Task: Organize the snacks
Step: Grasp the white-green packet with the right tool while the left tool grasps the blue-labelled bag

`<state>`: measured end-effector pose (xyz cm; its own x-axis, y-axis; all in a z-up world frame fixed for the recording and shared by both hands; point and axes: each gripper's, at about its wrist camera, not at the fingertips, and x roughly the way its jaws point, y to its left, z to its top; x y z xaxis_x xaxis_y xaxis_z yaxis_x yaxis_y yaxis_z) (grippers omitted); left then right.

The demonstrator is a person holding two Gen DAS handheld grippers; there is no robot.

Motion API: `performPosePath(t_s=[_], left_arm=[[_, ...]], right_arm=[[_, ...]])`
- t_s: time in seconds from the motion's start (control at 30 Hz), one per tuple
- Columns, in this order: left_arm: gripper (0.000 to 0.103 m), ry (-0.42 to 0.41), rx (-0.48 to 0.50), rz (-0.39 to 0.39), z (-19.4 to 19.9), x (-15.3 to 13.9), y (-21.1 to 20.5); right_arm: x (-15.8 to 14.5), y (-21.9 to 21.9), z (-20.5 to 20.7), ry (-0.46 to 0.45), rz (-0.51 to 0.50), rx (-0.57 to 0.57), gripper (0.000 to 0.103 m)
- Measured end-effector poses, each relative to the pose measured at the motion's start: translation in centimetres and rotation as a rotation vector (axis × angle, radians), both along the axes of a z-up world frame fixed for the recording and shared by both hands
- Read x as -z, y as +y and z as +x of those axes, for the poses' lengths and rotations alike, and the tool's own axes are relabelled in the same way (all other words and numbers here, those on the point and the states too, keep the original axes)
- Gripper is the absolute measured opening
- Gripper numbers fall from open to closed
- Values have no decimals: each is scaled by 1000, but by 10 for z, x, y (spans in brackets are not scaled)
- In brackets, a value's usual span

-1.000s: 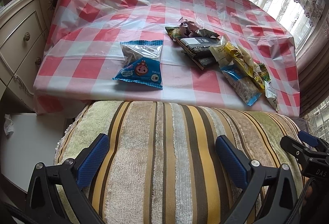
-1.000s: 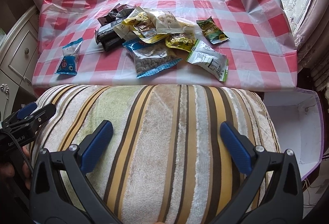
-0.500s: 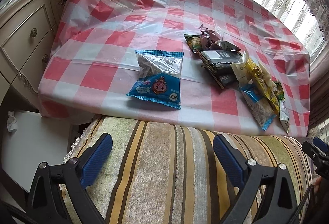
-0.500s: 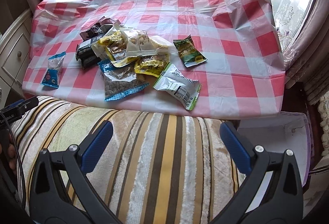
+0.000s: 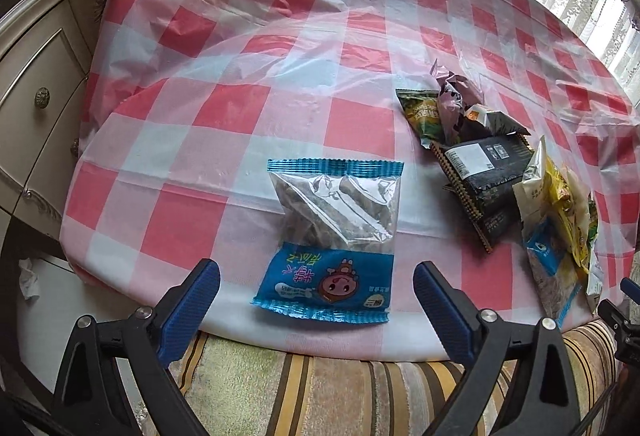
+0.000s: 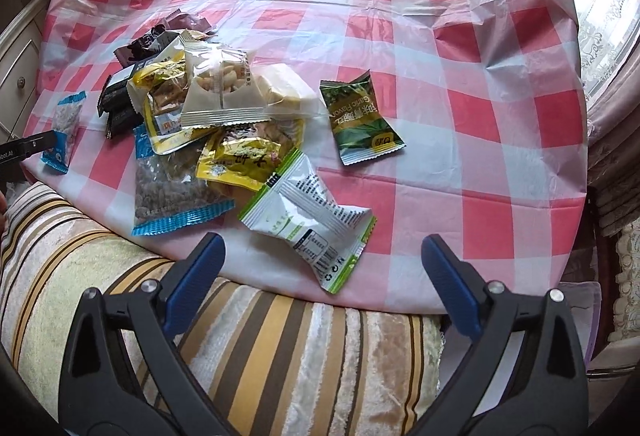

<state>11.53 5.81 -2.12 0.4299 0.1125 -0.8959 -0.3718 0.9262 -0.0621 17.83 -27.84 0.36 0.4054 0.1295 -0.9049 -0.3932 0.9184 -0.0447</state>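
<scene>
A blue and clear snack packet [image 5: 332, 240] lies alone near the front edge of the red-checked table [image 5: 248, 108]. My left gripper [image 5: 316, 272] hovers open over its near end, a blue pad on either side, not touching. A heap of snack packets [image 6: 208, 108] lies further right, also seen in the left wrist view as a heap of packets [image 5: 500, 172]. In the right wrist view a white and green packet [image 6: 312, 216] sits just beyond my open right gripper [image 6: 322, 248], which holds nothing. A green packet [image 6: 362, 120] lies apart to the right.
A striped cushion [image 6: 280, 348] runs along the table's near edge under both grippers. A cream dresser [image 5: 36, 84] stands left of the table. A white box [image 6: 588, 316] sits low at the right. Curtains [image 6: 608, 36] and a window back the table.
Both grippers have moved forward from over the striped cushion to the table's front edge. The left now straddles the blue packet's near end; the right has come up to the white and green packet.
</scene>
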Motion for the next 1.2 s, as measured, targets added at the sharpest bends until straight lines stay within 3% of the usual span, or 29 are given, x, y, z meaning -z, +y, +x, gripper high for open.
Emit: performPosePath(t_s=[0.17,0.37,0.57,0.77,0.9,1.2], left_arm=[[98,29,-5,-1,12,9,5],[96,48,-1,-1,22,15,7],[76,62,14,3,30,20,5],[58,49,28,22,29,17,1],[51,34,29,23,26,13,0],[43,-27,26,33,15,-4,-2]], right_arm=[[9,3,18,4,-24,-64,94],[25,5,30,69,-11,-91,76],[29,-1,32,93,20,-81,68],[29,-14,28,106,49,-33,68],[27,-25,22,87,45,4,47],[16,-28,21,52,90,44,42]])
